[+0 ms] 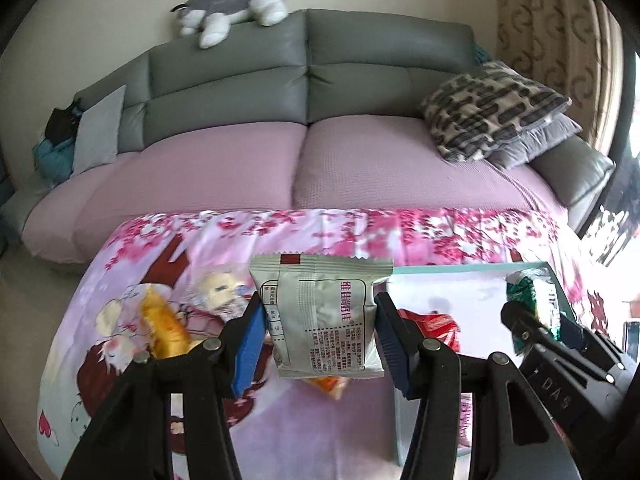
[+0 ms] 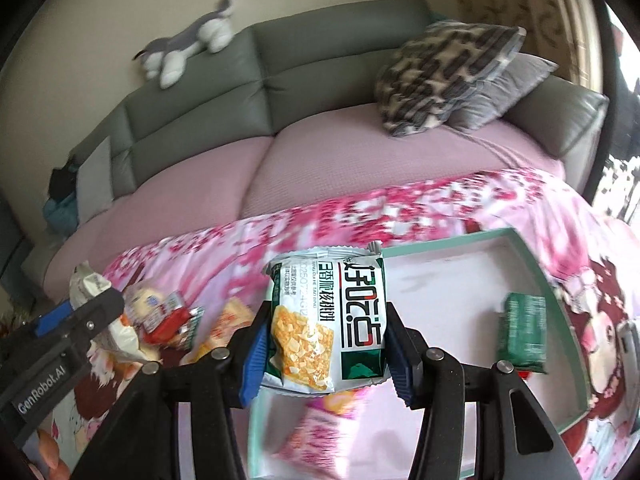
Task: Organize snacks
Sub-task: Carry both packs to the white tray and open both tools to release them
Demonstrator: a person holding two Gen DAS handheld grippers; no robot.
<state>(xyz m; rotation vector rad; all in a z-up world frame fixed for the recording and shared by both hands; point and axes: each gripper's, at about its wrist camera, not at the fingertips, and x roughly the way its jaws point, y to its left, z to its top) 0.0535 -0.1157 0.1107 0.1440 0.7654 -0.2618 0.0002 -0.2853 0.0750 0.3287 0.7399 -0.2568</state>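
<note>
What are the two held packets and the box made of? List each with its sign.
Grey packet: thin printed plastic film, matte; crimped zigzag end, creases.
Green-and-white packet: glossy plastic film, perhaps foil-lined; the green corner glints.
Box: likely stiff card, matte white inside, pale green rim; plastic is possible.

"GenRobot.AI" on left hand-held gripper (image 2: 76,312); "DAS" on right hand-held gripper (image 1: 536,320).

Glossy foil snack packet (image 1: 326,320), printed cloth table cover (image 1: 320,232), matt leather-look sofa back (image 1: 304,80), fuzzy plush dog (image 1: 236,6)
</note>
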